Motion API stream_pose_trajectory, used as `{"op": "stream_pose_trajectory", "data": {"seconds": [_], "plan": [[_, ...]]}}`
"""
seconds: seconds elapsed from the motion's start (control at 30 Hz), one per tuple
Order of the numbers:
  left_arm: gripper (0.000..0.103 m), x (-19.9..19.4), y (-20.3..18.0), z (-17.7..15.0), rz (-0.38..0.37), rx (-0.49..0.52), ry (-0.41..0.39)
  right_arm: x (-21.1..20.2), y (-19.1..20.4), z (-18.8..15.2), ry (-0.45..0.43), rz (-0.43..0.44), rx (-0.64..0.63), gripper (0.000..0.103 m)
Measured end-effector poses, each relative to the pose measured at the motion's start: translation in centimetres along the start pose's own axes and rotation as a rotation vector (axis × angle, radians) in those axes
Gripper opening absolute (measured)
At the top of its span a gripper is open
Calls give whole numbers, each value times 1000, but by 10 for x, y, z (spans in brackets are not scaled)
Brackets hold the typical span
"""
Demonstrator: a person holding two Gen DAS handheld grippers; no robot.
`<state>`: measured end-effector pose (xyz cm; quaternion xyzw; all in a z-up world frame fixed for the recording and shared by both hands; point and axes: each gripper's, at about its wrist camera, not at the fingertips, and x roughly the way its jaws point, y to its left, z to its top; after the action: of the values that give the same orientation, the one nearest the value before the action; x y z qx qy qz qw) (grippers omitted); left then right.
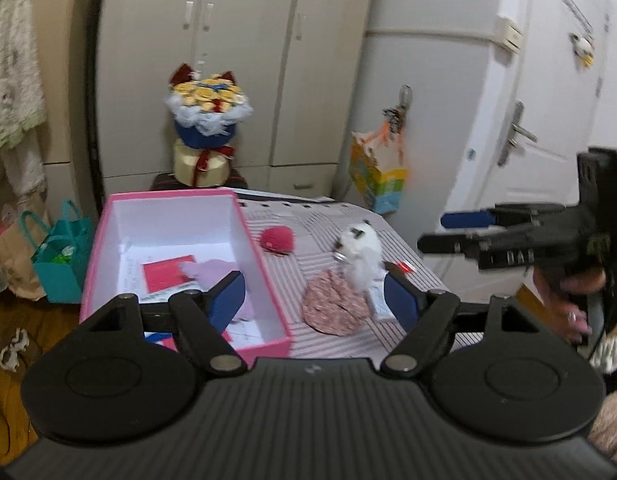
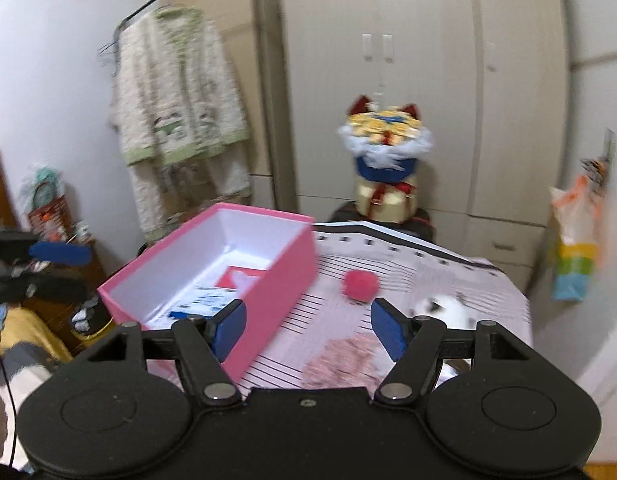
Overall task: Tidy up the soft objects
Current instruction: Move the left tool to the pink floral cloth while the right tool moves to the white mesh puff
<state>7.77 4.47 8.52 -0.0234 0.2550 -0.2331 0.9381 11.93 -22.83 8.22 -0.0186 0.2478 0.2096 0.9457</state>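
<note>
Both grippers hover above a table covered in striped printed paper (image 1: pixel 348 216). The left gripper (image 1: pixel 314 300) has its blue pads spread with nothing between them; the right gripper (image 2: pixel 306 330) is likewise released and empty.

In the left wrist view, an open pink box (image 1: pixel 180 264) sits at 10 o'clock from the table's middle, its white inside holding a red card (image 1: pixel 166 276), a pale lilac soft piece (image 1: pixel 216 274) and some papers. A red pompom ball (image 1: pixel 277 240) lies just beside the box's right wall. At 3 o'clock from the ball is a white plush toy (image 1: pixel 360 252), touching a pink floral fabric piece (image 1: pixel 334 306) lying nearer the camera. The space between ball and plush is bare paper.

Beyond the table's far edge, at 12 o'clock, a bouquet (image 1: pixel 206 120) stands before a white wardrobe (image 1: pixel 244 60). A colourful gift bag (image 1: pixel 378 180) hangs at 2 o'clock.

Only the left view shows teal bags (image 1: pixel 62 256) on the floor and a door handle (image 1: pixel 516 132). Only the right view shows a hanging fleece garment (image 2: pixel 176 120).
</note>
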Motion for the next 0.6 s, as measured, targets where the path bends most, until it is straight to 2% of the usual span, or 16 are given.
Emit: {"op": "stream_pose_trajectory", "data": {"seconds": [0.27, 0.4, 0.6], "plan": [[76, 43, -41, -9, -76, 73, 85, -5, -39, -26, -2, -3, 69, 74], [76, 73, -55, -17, -74, 91, 109, 8, -53, -38, 7, 10, 72, 74], [76, 117, -66, -27, -29, 110, 113, 37, -68, -51, 2, 19, 35, 74]]}}
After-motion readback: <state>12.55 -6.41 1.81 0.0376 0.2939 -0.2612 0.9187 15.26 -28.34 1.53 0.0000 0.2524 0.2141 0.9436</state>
